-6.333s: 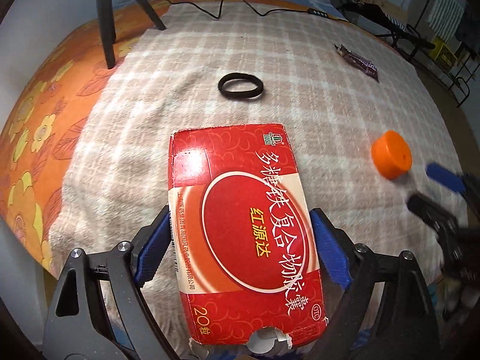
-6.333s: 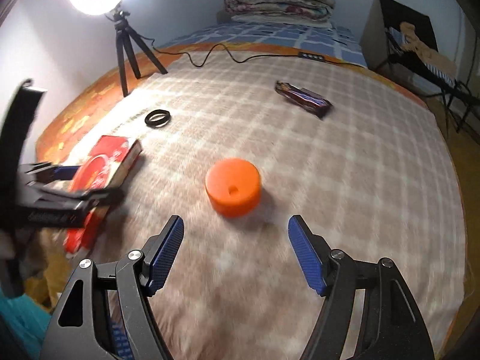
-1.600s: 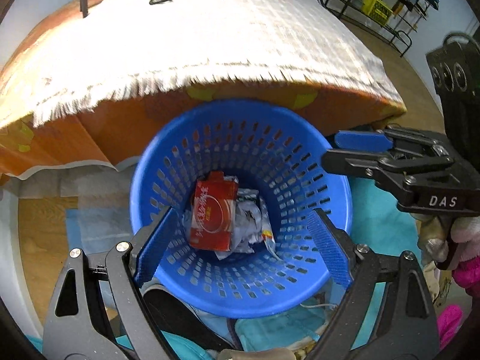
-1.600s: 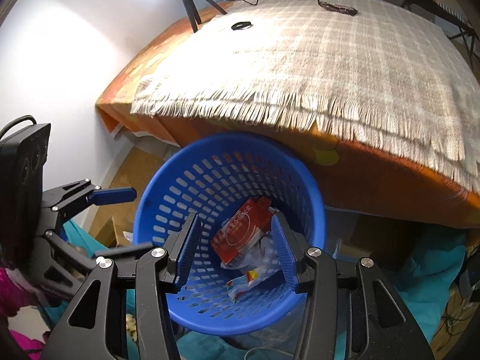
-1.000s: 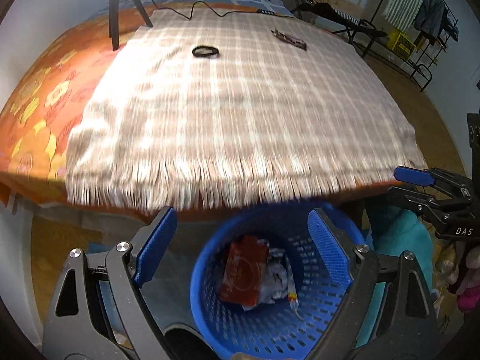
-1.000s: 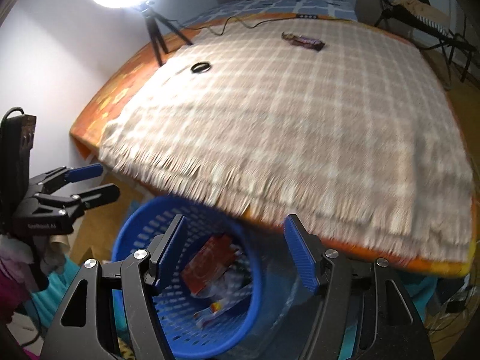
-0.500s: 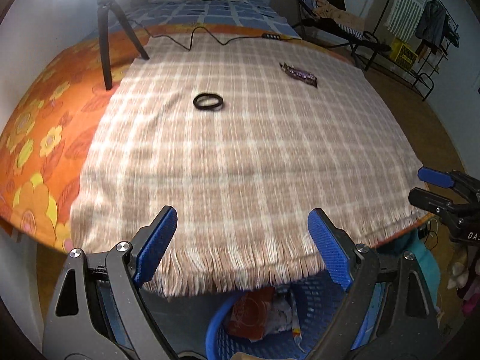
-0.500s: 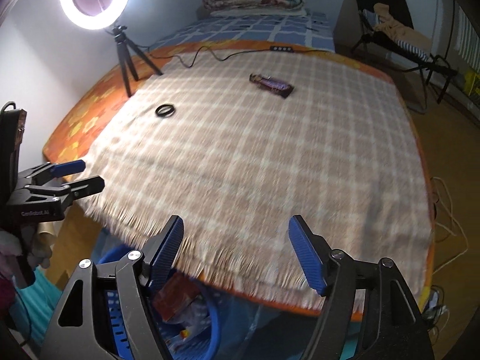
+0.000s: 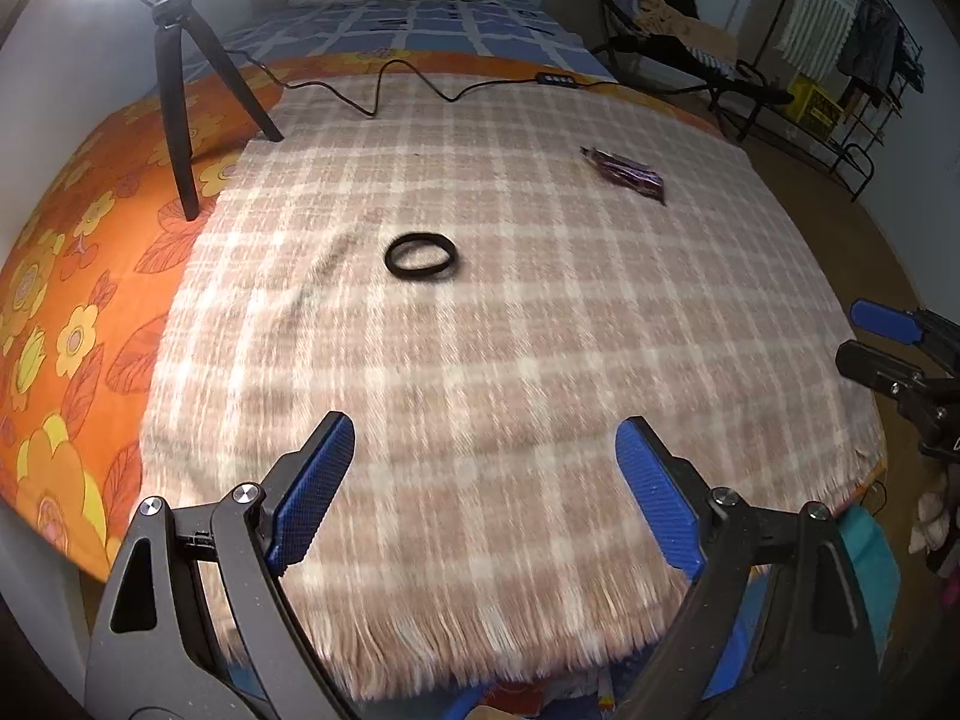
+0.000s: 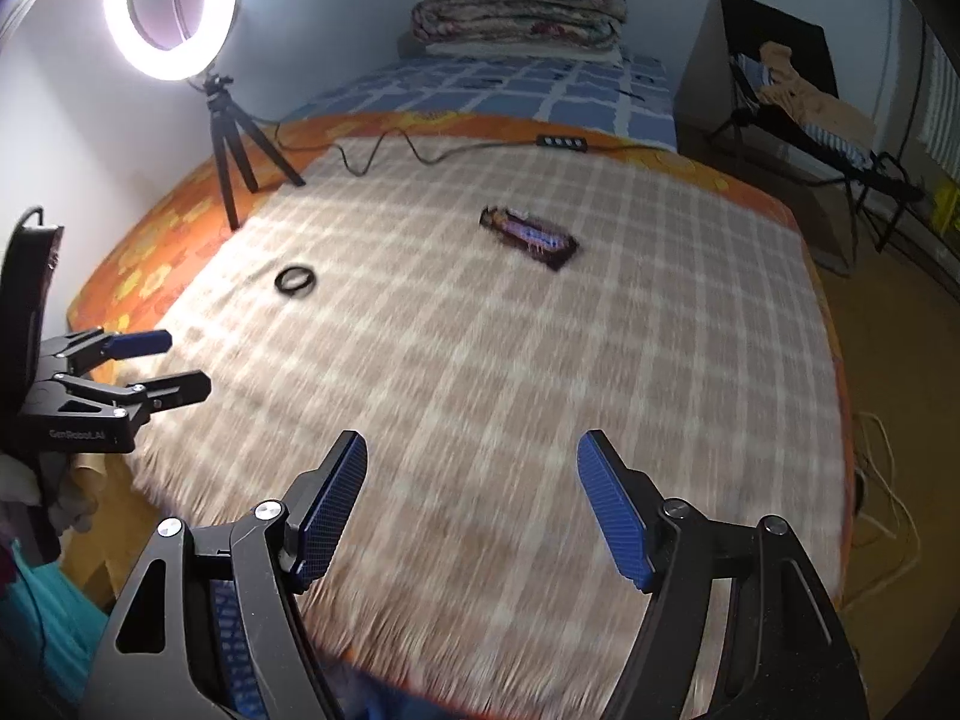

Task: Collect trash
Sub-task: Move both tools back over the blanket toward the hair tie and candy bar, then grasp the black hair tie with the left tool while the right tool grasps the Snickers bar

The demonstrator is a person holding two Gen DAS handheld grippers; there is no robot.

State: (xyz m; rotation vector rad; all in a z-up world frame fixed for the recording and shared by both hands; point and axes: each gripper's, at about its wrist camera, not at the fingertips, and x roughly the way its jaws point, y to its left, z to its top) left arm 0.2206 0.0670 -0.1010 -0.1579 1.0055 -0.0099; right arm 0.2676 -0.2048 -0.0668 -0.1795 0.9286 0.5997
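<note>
Two bits of trash out on the checked blanket (image 9: 540,360) here: one dark candy wrapper (image 10: 529,238) and one black ring (image 9: 420,256), a hair band by the look of it. Two claws in play, both empty.

The left claw (image 9: 486,480) hangs over the near, fringed edge of the blanket with its blue pads spread wide and nothing between them. The black ring lies ahead of it, a little left of its centre line, with open blanket in between. The candy wrapper sits farther off, up and to the right, well apart from the ring.

The right claw (image 10: 471,501) has its jaws apart too, having just been opening, and only blanket shows between the pads. From this side the wrapper lies ahead and nearly in line with the claw, well beyond the fingertips; the ring is away to the left.

Around the edges: one ring light (image 10: 171,6) on a small black tripod (image 9: 180,96) at the far left, standing on the orange flowered bedsheet (image 9: 66,300), and one black cable (image 9: 414,84) trailing across the far end of the blanket. A folded quilt (image 10: 519,9) is stacked at the head of the bed. Nothing lies between either claw and the two pieces. A sliver of blue basket (image 9: 462,705) peeks out under the fringe.
</note>
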